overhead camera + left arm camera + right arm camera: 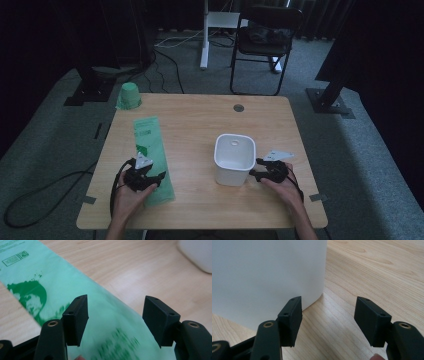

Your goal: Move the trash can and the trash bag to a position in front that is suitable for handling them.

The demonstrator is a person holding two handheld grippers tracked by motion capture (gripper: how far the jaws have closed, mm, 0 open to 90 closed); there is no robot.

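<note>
A: Status on the left gripper (150, 176)?

B: Jaws are standing wide apart, nothing between them. It's sitting over the near end of the green plastic bag (152, 156), which is lying flat along the left part of the wooden table (200, 120). In the left gripper view the bag (75, 290) is running diagonally under both jaws; print on it is blurring near the bottom. Can't tell if the jaws are touching it.

A: Right gripper (256, 167)?

B: Also gaping, holding nothing. It's pointing at the white square bin (234, 159), which is standing upright approx. mid-table, right of centre. Right gripper view: the bin wall (267, 272) is sitting just behind one jaw, the other jaw is hanging over bare wood. Contact w/ the bin: can't tell.

A: Anything else?

B: Green roll (129, 95) is resting at the far left corner, well apart from both. Folding chair (265, 40) is standing beyond the table.
</note>
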